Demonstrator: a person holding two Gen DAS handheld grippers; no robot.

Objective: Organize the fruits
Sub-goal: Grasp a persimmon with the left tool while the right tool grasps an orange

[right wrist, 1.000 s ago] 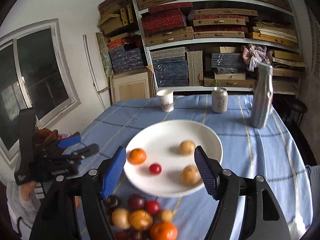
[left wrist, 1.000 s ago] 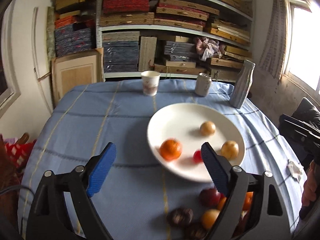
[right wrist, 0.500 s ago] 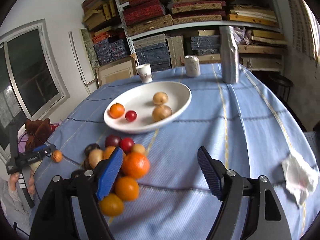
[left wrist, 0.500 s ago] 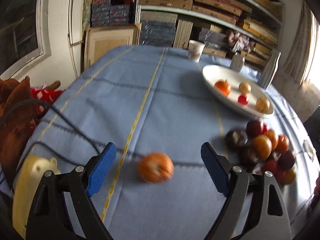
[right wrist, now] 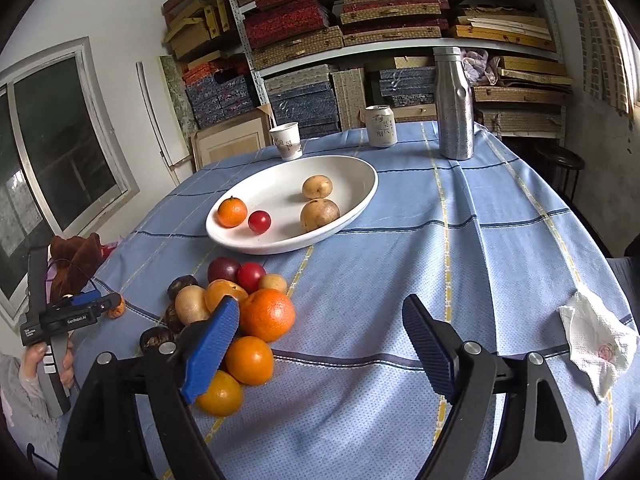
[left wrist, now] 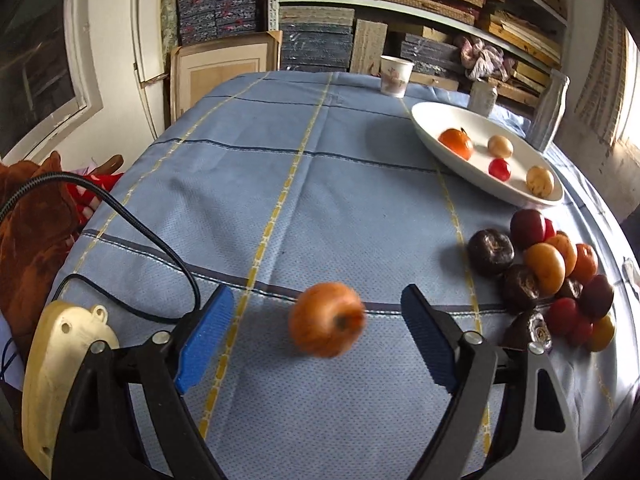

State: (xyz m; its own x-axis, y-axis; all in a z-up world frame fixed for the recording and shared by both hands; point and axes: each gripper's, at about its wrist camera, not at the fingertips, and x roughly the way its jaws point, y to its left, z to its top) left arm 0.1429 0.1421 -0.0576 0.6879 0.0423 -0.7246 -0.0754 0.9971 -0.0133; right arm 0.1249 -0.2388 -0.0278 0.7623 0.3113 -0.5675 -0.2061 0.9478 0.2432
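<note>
A lone orange fruit [left wrist: 326,324], blurred, lies on the blue cloth between the jaws of my left gripper [left wrist: 316,340]. The jaws are closing, and the blue pads [left wrist: 206,340] stand clear of it on both sides. The right wrist view shows that gripper [right wrist: 108,306] far left, in a hand. My right gripper [right wrist: 320,348] is opening over bare cloth, its left finger beside the fruit pile [right wrist: 228,300]. That pile [left wrist: 544,276] holds oranges, red and dark fruits. The white plate [right wrist: 292,246] [left wrist: 436,118] holds a mandarin, a small red fruit and two tan fruits.
A paper cup [right wrist: 286,142], a can [right wrist: 381,126] and a steel bottle [right wrist: 454,104] stand behind the plate. A crumpled tissue [right wrist: 596,344] lies at the right edge. A black cable [left wrist: 132,220] and a cream object [left wrist: 60,360] lie left of my left gripper. Shelves fill the back wall.
Both grippers have come down from above the plate. The left one swung left over the lone orange, now larger between its jaws. The right one sits right of the pile with wider jaws.
</note>
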